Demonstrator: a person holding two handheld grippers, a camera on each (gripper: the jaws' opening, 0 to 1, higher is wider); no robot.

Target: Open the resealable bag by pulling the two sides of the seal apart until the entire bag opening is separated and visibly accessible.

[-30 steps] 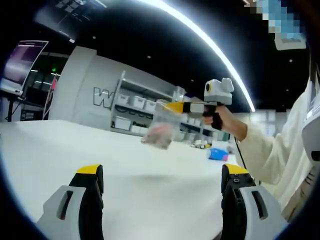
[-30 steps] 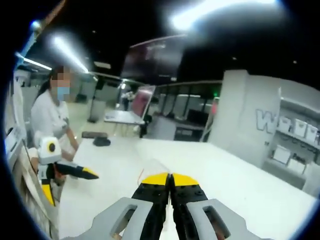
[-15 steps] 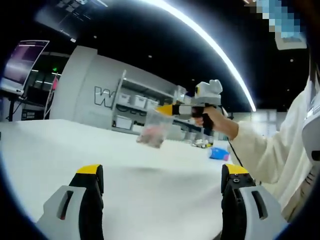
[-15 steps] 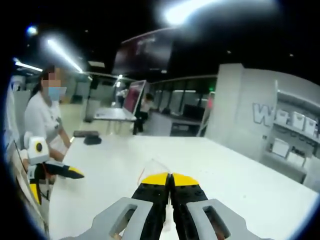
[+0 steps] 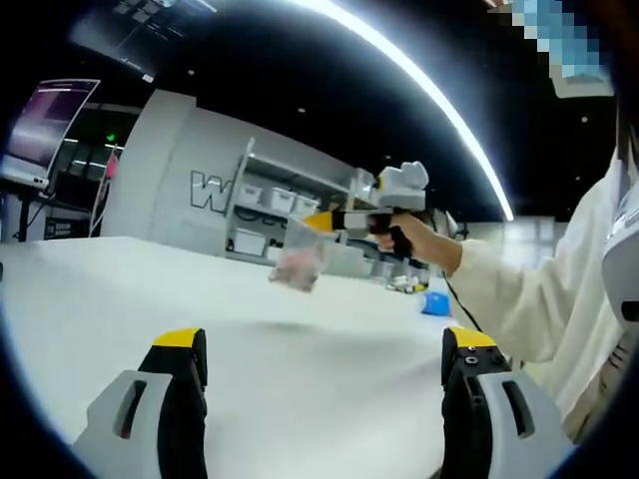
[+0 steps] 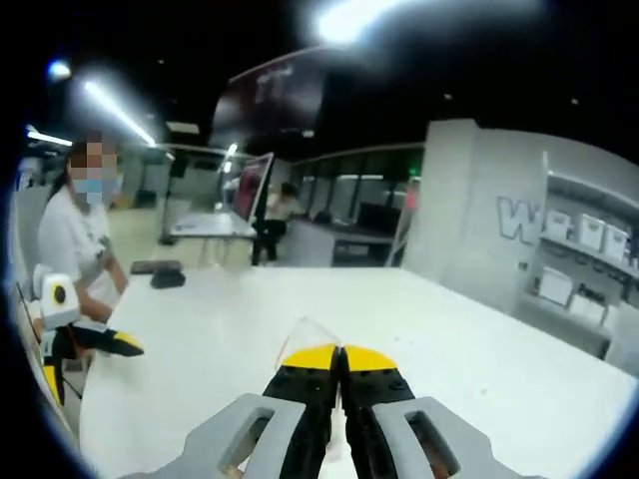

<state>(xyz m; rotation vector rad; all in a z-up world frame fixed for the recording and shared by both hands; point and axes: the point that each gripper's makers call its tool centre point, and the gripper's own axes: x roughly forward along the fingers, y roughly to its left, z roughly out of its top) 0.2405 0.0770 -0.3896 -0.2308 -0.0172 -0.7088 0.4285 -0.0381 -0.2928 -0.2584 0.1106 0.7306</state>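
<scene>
So that its seal hangs reachable above the white table (image 5: 300, 349), the clear resealable plastic bag (image 5: 297, 257) dangles pinched in the closed right gripper (image 6: 339, 356); the left gripper (image 5: 324, 344) waits wide apart, holding nothing

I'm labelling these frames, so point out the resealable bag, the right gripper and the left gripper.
resealable bag (image 5: 298, 261), left gripper view, on its clear hanging body.
right gripper (image 6: 339, 356), right gripper view, between its yellow tips.
left gripper (image 5: 327, 351), left gripper view, midway between its tips.
</scene>
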